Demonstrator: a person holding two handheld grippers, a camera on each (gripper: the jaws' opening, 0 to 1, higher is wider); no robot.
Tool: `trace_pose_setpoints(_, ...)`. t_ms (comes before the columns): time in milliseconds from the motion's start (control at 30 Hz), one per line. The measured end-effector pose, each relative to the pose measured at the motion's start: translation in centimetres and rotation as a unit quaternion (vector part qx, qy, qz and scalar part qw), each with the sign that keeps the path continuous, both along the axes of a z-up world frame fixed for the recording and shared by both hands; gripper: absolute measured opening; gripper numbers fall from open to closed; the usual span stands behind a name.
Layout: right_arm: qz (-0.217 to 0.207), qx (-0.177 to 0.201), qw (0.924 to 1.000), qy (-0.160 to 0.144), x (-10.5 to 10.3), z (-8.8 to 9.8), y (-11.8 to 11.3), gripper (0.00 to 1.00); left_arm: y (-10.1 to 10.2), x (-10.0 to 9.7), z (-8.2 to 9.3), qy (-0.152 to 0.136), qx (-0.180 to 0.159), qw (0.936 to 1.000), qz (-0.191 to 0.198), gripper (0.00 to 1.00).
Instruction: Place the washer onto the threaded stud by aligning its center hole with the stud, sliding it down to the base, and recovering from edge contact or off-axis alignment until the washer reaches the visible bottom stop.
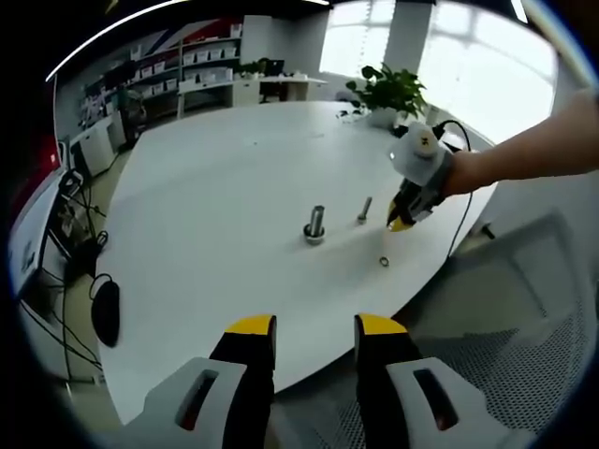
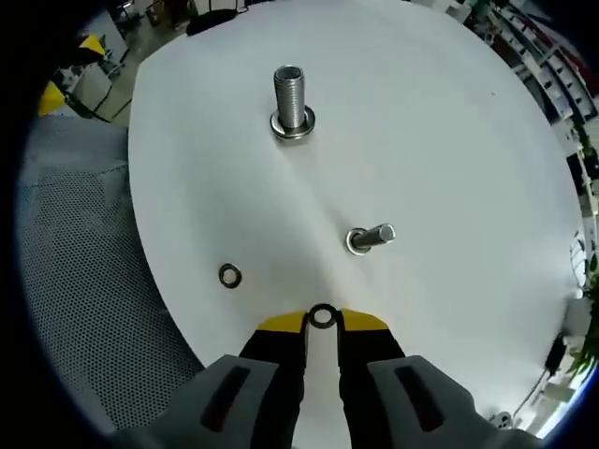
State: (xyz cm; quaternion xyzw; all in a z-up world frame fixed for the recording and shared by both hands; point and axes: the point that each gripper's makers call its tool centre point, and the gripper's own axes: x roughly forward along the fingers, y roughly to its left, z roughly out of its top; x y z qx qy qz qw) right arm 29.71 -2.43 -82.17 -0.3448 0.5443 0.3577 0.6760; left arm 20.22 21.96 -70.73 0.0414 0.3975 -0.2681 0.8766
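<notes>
Pinching small washer (image 2: pixel 322 316) between yellow tips of right gripper (image 2: pixel 322 321), jaws clenched on its edges, just above white table (image 2: pixel 449 122). Thin threaded stud (image 2: pixel 372 237) stands just ahead and slightly right of tips, w/ ring at its base. Thick stud (image 2: pixel 292 100) farther off, w/ washer at base. Second loose washer (image 2: pixel 229 275) lies flat nr table edge, to left. Left gripper (image 1: pixel 314 327) hangs back beyond table edge, jaws apart, nothing between. In left gripper view, right gripper (image 1: pixel 401 223) hovers beside thin stud (image 1: pixel 364 210).
</notes>
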Motion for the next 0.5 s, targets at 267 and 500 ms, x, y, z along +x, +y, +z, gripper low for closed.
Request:
trace_pose_setpoints(267,-0.015,0.01,0.9997,-0.017,1.4,1.5,-0.8,0.14,-0.1,0.1,0.1,-0.002,-0.005,1.0,-0.001,0.31)
trace_pose_setpoints(500,-0.007,0.014,0.9994,-0.032,2.6,2.8,-0.5,0.14,-0.1,0.1,0.1,-0.001,-0.006,1.0,0.0,0.32)
